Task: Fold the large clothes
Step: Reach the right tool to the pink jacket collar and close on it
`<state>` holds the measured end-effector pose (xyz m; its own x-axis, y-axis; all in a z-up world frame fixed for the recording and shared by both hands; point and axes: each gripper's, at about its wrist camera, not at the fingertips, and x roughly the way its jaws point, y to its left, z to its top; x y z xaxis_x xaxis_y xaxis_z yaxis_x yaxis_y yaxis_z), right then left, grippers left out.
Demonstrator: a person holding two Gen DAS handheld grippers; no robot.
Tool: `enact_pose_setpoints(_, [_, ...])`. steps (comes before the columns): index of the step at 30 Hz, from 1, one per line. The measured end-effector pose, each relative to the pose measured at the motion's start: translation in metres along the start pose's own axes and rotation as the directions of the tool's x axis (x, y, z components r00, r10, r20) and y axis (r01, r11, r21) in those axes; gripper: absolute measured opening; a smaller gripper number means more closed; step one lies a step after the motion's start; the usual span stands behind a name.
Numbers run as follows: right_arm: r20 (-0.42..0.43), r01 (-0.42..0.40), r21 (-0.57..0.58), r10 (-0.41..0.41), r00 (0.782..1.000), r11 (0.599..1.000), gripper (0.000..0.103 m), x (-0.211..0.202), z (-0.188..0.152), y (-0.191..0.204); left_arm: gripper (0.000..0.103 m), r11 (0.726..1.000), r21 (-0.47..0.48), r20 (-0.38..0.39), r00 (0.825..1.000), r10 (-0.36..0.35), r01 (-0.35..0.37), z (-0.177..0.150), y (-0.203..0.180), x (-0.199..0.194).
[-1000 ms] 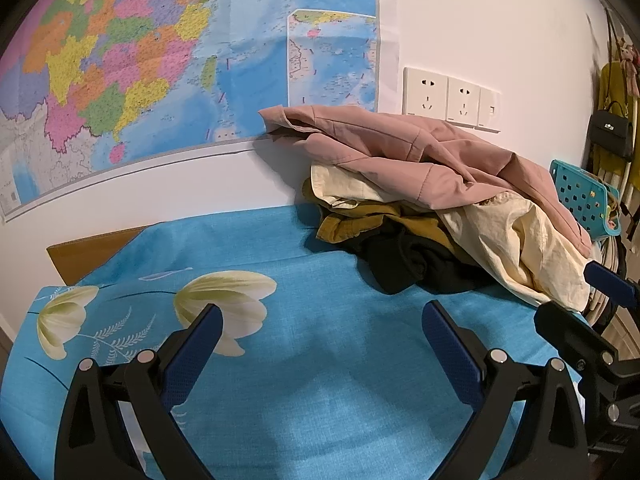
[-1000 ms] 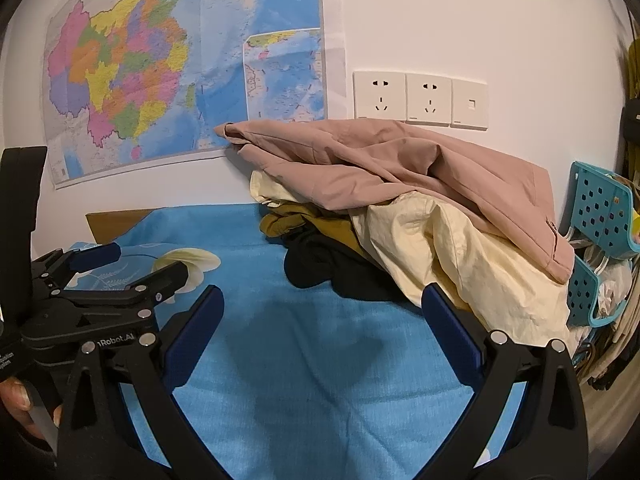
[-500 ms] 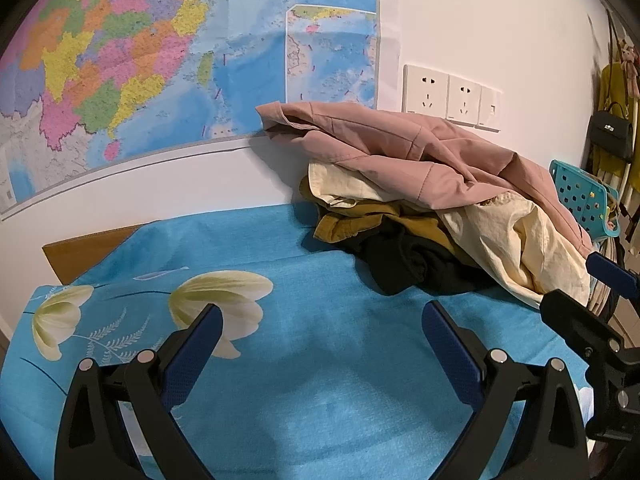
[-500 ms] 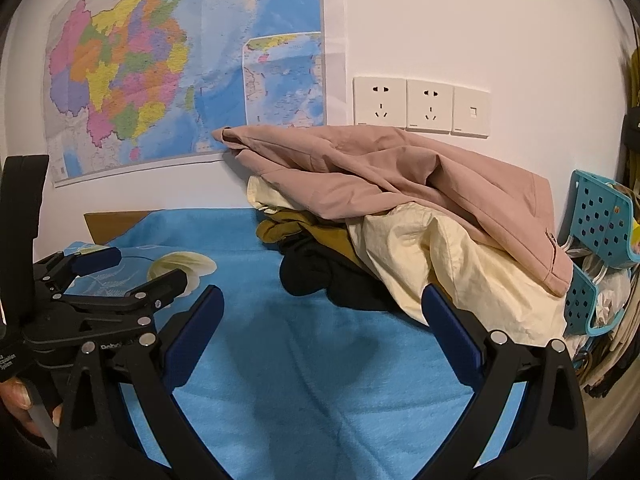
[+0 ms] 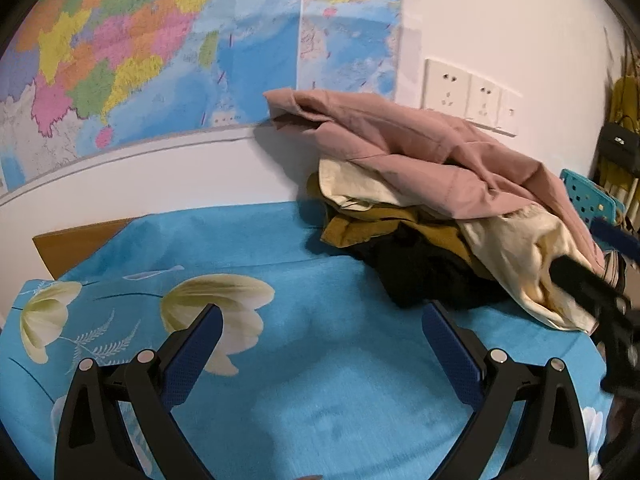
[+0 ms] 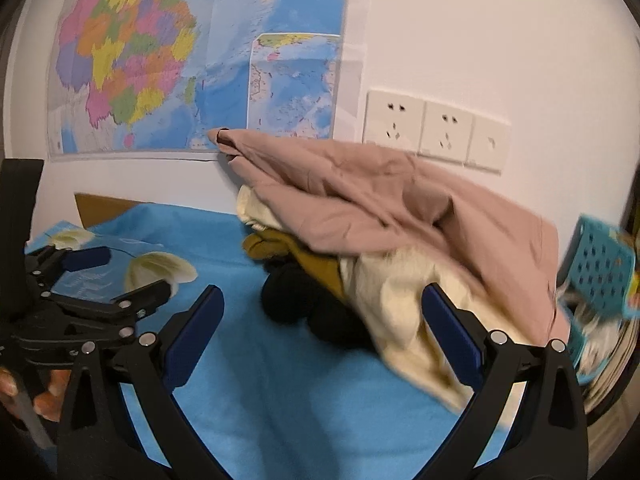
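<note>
A heap of clothes lies against the wall on the blue flowered cloth (image 5: 280, 280): a dusty pink garment (image 5: 400, 140) on top, a cream one (image 5: 520, 256), a mustard one (image 5: 384, 224) and a black one (image 5: 420, 276) under it. The heap also shows in the right wrist view, with the pink garment (image 6: 380, 192) uppermost. My left gripper (image 5: 320, 344) is open and empty, above the cloth short of the heap. My right gripper (image 6: 320, 320) is open and empty, close in front of the black (image 6: 304, 300) and cream (image 6: 396, 304) garments.
A map (image 5: 140, 48) and wall sockets (image 5: 468, 96) are on the wall behind. A teal perforated basket (image 6: 600, 272) stands at the right beside the heap. A brown board corner (image 5: 72, 244) sticks out at the back left.
Both grippers have moved forward toward the heap; the right one more, and its view is blurred at the right. Both stay open.
</note>
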<state>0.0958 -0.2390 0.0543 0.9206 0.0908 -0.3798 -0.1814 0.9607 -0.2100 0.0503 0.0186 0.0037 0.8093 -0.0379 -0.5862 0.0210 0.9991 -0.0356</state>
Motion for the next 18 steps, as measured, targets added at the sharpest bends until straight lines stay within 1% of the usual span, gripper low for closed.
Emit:
enact_pose_setpoints(2, [-0.005,-0.006,-0.029,0.006,1.0,1.0,0.097,0.017,0.013,0.0,0.096,1.0,-0.006,-0.009,1.0,0.013,-0.013,0.005,0.004,0.01])
enact_pose_setpoints(5, [-0.013,-0.014,-0.085,0.013,1.0,0.996,0.092,0.053,0.037,0.001,0.096,1.0,-0.009,-0.023,1.0,0.018,-0.018,0.012,0.007,0.022])
enact_pose_setpoints(8, [-0.034,-0.017,-0.12,0.013,0.999,0.993,0.082,0.092,0.056,0.002,0.096,1.0,-0.004,-0.028,0.999,0.023,-0.023,0.017,0.01,0.032])
enact_pose_setpoints(10, [-0.05,-0.04,-0.136,0.034,0.998,0.99,0.08,0.115,0.064,0.005,0.096,1.0,0.0,-0.032,0.999,0.032,-0.032,0.019,0.011,0.038])
enact_pose_setpoints(12, [-0.06,-0.025,-0.185,0.014,0.998,0.982,0.079,0.136,0.066,0.011,0.096,0.999,0.004,-0.042,0.998,0.037,-0.037,0.02,0.011,0.045])
enact_pose_setpoints(14, [-0.073,-0.064,-0.214,0.05,0.996,0.975,0.061,0.149,0.068,0.014,0.096,0.999,0.007,-0.054,0.998,0.042,-0.042,0.021,0.012,0.053])
enact_pose_setpoints(15, [-0.083,-0.078,-0.223,0.061,0.995,0.972,0.041,0.153,0.07,0.015,0.096,0.999,0.012,-0.059,0.997,0.042,-0.041,0.021,0.013,0.057])
enact_pose_setpoints(16, [-0.097,-0.097,-0.227,0.076,0.992,0.969,0.026,0.156,0.072,0.014,0.096,0.999,0.013,-0.061,0.997,0.041,-0.041,0.021,0.013,0.059])
enact_pose_setpoints(17, [-0.109,-0.127,-0.22,0.105,0.988,0.967,0.021,0.157,0.075,0.011,0.096,0.999,0.016,-0.064,0.997,0.039,-0.038,0.022,0.013,0.063])
enact_pose_setpoints(18, [-0.107,-0.135,-0.215,0.114,0.988,0.967,0.017,0.155,0.079,0.008,0.096,0.999,0.021,-0.066,0.997,0.04,-0.039,0.023,0.014,0.067])
